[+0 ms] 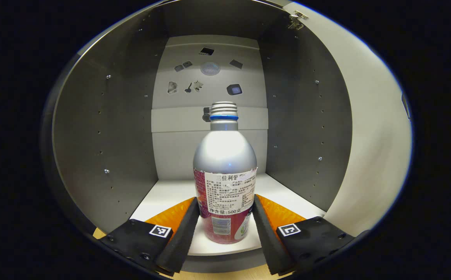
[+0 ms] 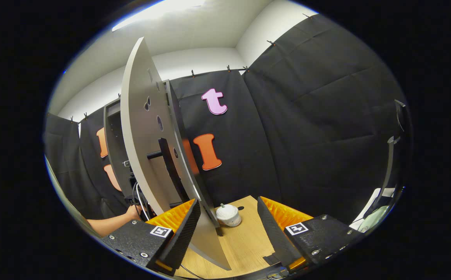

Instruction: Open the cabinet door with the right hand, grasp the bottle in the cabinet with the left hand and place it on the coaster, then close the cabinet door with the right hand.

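A silver bottle (image 1: 224,171) with a blue neck ring and a red-and-white label stands upright near the front edge of the cabinet's white shelf (image 1: 163,198). My left gripper (image 1: 225,212) reaches into the cabinet, and both black pads press on the bottle's lower sides. The grey cabinet door (image 2: 144,136) is swung open and seen almost edge-on in the right gripper view, with a black handle (image 2: 167,155) on it. My right gripper (image 2: 227,217) is open, and the door's lower edge passes between its fingers, close to the left finger (image 2: 188,221).
The open door (image 1: 373,136) rises at the right of the cabinet opening, with a hinge (image 1: 297,19) at the top. A small white round object (image 2: 228,215) sits on the wooden table (image 2: 245,241). A person's hand (image 2: 132,213) shows at the lower left behind the door.
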{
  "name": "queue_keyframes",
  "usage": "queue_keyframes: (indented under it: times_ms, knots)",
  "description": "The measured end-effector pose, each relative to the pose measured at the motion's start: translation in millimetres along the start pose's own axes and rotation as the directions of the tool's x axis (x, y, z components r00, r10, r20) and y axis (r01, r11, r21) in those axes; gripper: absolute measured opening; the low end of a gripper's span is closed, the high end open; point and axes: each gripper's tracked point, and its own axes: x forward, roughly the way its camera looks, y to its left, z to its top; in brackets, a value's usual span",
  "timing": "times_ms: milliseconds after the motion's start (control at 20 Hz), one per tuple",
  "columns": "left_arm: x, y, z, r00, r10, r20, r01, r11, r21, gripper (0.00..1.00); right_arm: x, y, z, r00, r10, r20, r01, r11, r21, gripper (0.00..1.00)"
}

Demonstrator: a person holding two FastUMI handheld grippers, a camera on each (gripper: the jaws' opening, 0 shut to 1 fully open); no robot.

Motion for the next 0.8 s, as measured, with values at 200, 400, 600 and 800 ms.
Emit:
queue_keyframes:
  times_ms: [200, 400, 600, 800]
  knots:
    - [-29, 7, 8, 0.999, 0.001, 0.05, -0.002, 1.0, 0.019, 0.83, 3, -1, 2, 1.0, 0.01, 0.009, -0.01, 1.0, 0.014, 0.91]
    - [-64, 14, 11, 0.994, -0.009, 0.106, 0.004, 0.999, 0.047, 0.83, 8, -6, 1, 1.0, 0.014, 0.01, -0.014, 1.0, 0.015, 0.91]
    - [-96, 24, 2, 0.993, -0.001, 0.122, -0.003, 0.999, 0.038, 0.83, 18, -7, 5, 0.999, 0.031, 0.016, -0.031, 1.0, 0.003, 0.91]
    - [-123, 43, -2, 0.99, 0.034, 0.139, -0.037, 0.999, 0.02, 0.83, 31, -5, 4, 0.998, 0.065, 0.013, -0.065, 0.998, -0.002, 0.91]
